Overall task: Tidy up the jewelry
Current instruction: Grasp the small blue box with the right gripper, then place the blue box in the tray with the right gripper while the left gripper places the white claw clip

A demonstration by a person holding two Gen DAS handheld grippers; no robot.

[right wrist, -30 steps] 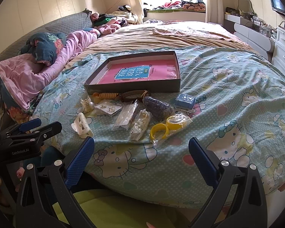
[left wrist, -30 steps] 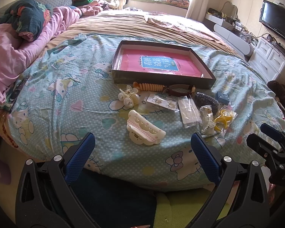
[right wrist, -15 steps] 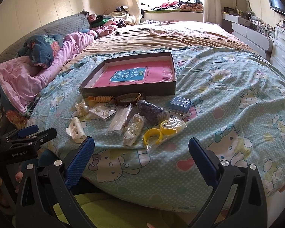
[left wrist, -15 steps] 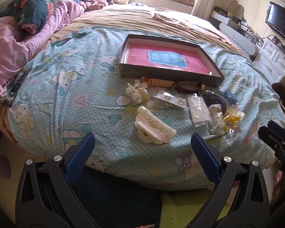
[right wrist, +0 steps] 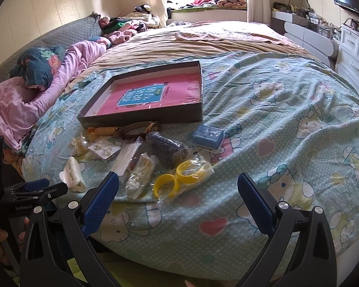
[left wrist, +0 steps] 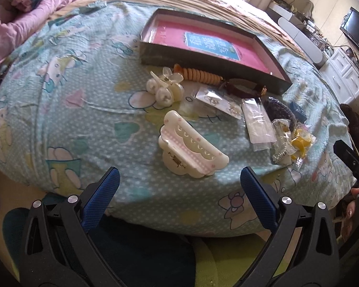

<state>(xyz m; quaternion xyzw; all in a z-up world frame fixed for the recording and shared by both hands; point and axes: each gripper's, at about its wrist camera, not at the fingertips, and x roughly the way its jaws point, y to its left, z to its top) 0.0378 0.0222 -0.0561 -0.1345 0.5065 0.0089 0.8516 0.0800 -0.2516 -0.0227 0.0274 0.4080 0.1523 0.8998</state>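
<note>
A dark shallow box with a pink sheet inside lies on the bed; it also shows in the right wrist view. Jewelry lies in front of it. A large cream hair claw lies just ahead of my open, empty left gripper. A small pearl clip, an orange coil band and clear bags lie beyond. My right gripper is open and empty, near yellow bangles in a bag. A blue case lies to the right.
The bed has a blue cartoon-print sheet. Pink bedding and pillows lie at the left. White drawers and a TV stand at the right. The left gripper shows at the lower left of the right wrist view.
My left gripper has moved forward and down toward the cream hair claw. My right gripper has moved slightly closer to the bagged items. Both stay open.
</note>
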